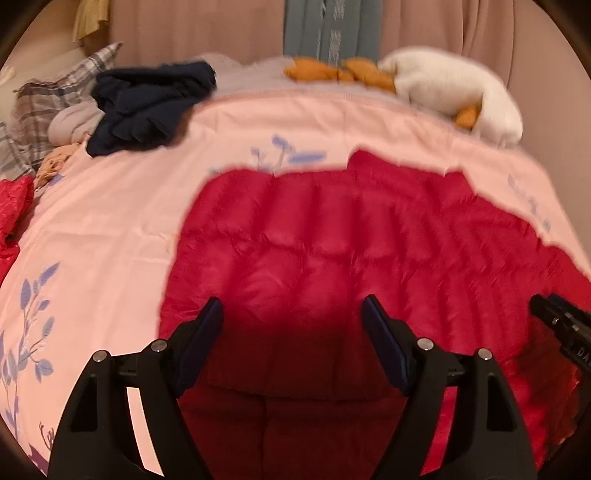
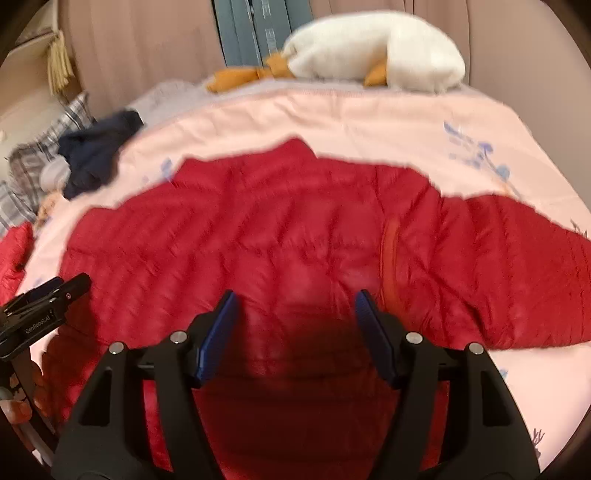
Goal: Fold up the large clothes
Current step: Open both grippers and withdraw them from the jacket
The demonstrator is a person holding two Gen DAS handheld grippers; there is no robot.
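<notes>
One red quilted jacket (image 1: 332, 251) is lying spread flat on the bed, filling the middle and the 6 o'clock part of both views; in the right wrist view one sleeve (image 2: 517, 273) is stretching out toward 3 o'clock. A second red quilted piece (image 1: 11, 210) is showing at the 9 o'clock edge; whether it is a separate garment cannot be told.

Two grippers are hanging over the jacket. The left gripper (image 1: 291, 317) is standing wide, nothing between its blue pads, the jacket lying beneath. The right gripper (image 2: 293, 310) is also spread wide with its pads clear of the fabric, holding nothing. Each is showing at the other's edge: the right one at 4 o'clock in the left view, the left one at 9 o'clock in the right view, fingers of a hand (image 2: 22, 406) curling below it.

One dark navy garment (image 1: 147, 107) is lying crumpled at 10 o'clock. One white plush toy (image 1: 454, 92) with orange parts is resting at 1 o'clock. One plaid pillow (image 1: 51, 96) is sitting at the far left.

The surface is a pink bedspread (image 1: 110, 229) printed with blue leaf sprigs. Behind it, beige curtains (image 1: 203, 29) are hanging, with a grey-blue panel (image 1: 332, 29) at 12 o'clock.
</notes>
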